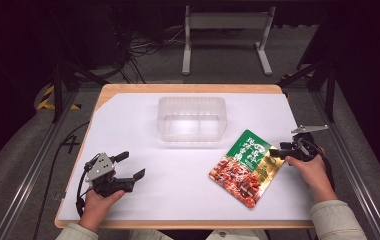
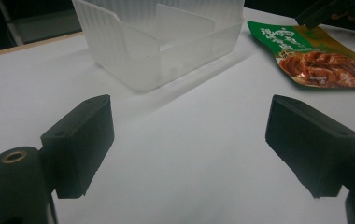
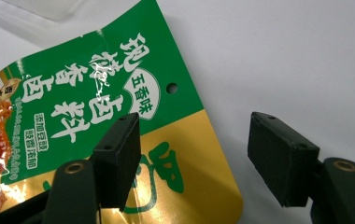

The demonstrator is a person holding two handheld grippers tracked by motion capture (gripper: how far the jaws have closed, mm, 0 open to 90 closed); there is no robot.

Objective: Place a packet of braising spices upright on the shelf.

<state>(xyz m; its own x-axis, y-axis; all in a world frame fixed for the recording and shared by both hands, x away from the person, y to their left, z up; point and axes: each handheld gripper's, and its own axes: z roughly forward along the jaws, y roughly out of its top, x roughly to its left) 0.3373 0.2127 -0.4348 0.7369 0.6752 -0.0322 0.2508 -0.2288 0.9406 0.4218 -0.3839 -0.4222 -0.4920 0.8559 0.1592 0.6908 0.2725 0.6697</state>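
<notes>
A green and gold snack pouch (image 1: 245, 167) with a picture of red meat lies flat on the white table (image 1: 178, 180), right of centre. My right gripper (image 1: 276, 151) is open at the pouch's right edge. In the right gripper view, the pouch (image 3: 119, 107) has its gold corner between the jaws: one jaw stands over the pouch, the other over bare table, and the right gripper (image 3: 199, 156) holds nothing. My left gripper (image 1: 130, 166) is open near the table's front left, with nothing in it. The left gripper (image 2: 196, 140) points toward the pouch (image 2: 325, 60) and a clear container.
A clear plastic container (image 1: 192, 119) with an inner divider stands at the middle back of the table; it is also in the left gripper view (image 2: 166, 42). White table lies between my two grippers. Beyond the table's far edge are metal frames and cables on the floor.
</notes>
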